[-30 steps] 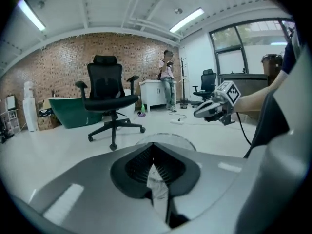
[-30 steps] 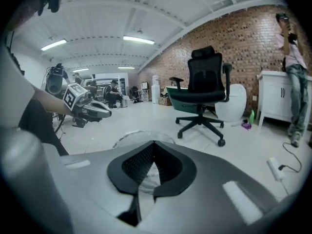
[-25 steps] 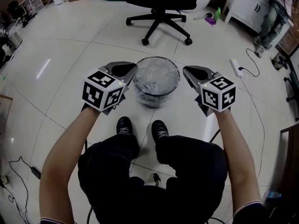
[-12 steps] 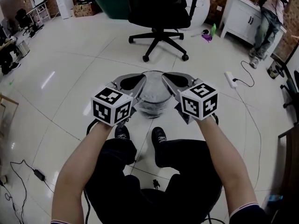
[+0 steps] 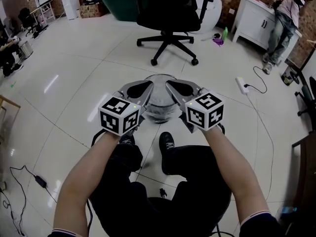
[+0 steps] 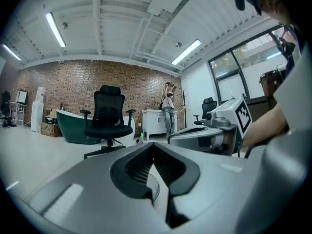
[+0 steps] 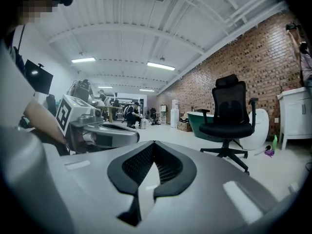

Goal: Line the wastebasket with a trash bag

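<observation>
Seeing the left gripper (image 5: 151, 83) and the right gripper (image 5: 168, 83) lifted side by side above the wastebasket (image 5: 162, 76), I ask myself why they are held like that, the first one says.

I think it is because they have nothing to carry, the second one answers. The fingers (image 6: 134, 170) of the left one are pressed together with nothing between them. The fingers (image 7: 170, 172) of the right one are the same, closed and empty. Both grippers point almost level, away from the person, not down to the basket. To me this looks like a rest position, not a reaching.

And the basket itself, where is it? the first one asks.

It stands upright on the floor (image 5: 74, 88), just in front of the person's shoes (image 5: 167, 141). It is under the two grippers, which hide its sides from the head view. Between them one sees part of its round rim and its front wall.

How does it look? Is the trash bag (image 5: 158, 113) in place?

A thin, clear, wrinkled film shines on the front wall. So I judge that the bag is already put into the basket and folded outside over the rim. The basket looks dark under it. Whether the film goes around the whole rim I cannot tell, because the grippers cover the left and right parts. I would say the task is nearly finished, or finished.
</observation>
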